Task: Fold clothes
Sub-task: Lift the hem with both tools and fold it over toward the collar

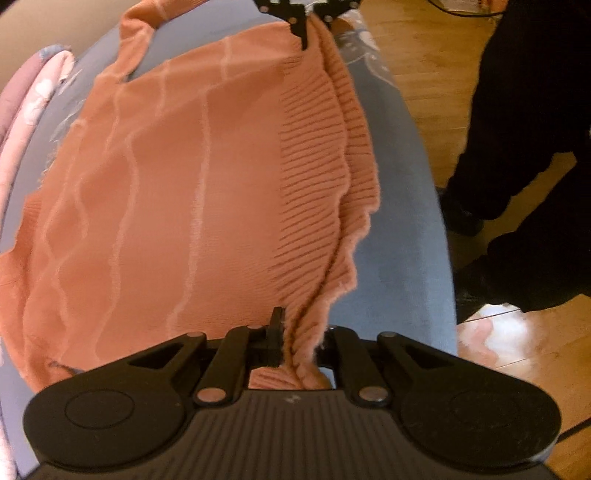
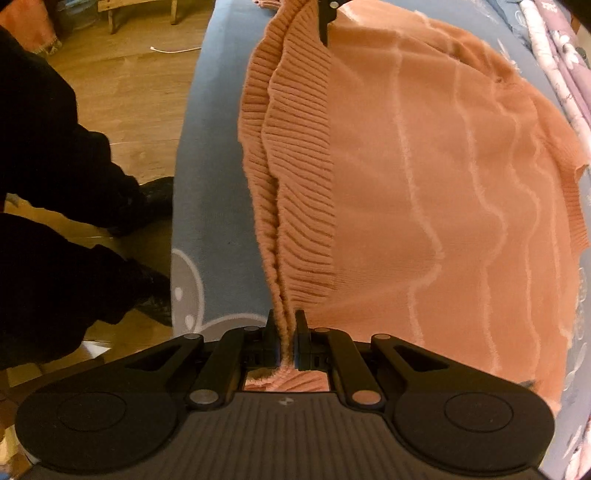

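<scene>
Bedding in pink with a pale flower print (image 1: 35, 99) lies bunched at the far left of the left wrist view, on a bed covered by a blue sheet (image 1: 399, 229). An orange knitted sweater (image 1: 177, 206) lies spread over that sheet, with wavy pale lines running along its body and a ribbed hem (image 1: 314, 177) along its right edge, nearest the side of the bed. The left hand-held gripper (image 1: 286, 341) is clamped on the near corner of that hem, the knit bunched between its closed jaws. At the far end of the same hem the right hand-held gripper (image 1: 308, 27) pinches the other corner. To the right of the bed, on a wooden floor (image 1: 424, 74), a person's legs in dark trousers (image 1: 528, 110) stand just beside the mattress edge. In the right wrist view the order is mirrored: the trousers are on the left, then the sheet with a white cartoon print (image 2: 192, 295), then the hem, which the right hand-held gripper grips tightly at its near corner.
</scene>
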`<state>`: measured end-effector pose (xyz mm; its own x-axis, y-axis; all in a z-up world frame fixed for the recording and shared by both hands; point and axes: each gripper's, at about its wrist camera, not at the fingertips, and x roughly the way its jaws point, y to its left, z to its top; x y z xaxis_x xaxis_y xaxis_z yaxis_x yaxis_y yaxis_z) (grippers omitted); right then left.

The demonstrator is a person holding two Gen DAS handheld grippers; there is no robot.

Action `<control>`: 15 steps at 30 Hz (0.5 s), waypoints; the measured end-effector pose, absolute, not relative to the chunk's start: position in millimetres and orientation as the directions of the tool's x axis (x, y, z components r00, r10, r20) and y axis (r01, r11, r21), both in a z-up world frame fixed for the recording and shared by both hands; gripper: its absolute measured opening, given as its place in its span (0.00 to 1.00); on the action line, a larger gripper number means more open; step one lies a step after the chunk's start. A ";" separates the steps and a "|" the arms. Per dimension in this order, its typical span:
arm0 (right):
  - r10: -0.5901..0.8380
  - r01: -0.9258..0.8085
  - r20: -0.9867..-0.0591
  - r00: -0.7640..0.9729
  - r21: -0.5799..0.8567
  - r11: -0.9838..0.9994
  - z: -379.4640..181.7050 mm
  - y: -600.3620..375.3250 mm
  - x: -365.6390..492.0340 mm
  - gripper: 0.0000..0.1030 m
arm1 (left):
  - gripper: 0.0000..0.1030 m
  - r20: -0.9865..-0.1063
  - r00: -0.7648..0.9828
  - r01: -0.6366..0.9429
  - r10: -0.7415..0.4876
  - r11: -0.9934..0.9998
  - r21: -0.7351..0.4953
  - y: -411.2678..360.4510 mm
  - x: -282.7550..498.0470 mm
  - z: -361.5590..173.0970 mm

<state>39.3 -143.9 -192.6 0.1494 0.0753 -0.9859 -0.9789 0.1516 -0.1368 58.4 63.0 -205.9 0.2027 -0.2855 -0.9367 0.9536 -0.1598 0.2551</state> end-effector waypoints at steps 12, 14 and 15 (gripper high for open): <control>0.089 -0.987 -0.996 0.008 0.007 0.163 -190.8 -150.7 23.2 0.38 | 0.22 -0.954 0.130 0.971 -0.269 -0.162 0.178 69.1 54.6 -209.6; 0.108 -0.979 -0.994 -0.027 0.048 0.197 -180.2 -157.1 20.0 0.38 | 0.23 -0.959 0.101 0.981 -0.265 -0.135 0.140 70.4 49.9 -201.7; 0.120 -0.969 -0.992 -0.038 0.066 0.238 -174.0 -161.9 21.6 0.38 | 0.24 -0.961 0.084 0.987 -0.264 -0.107 0.116 71.0 49.0 -196.8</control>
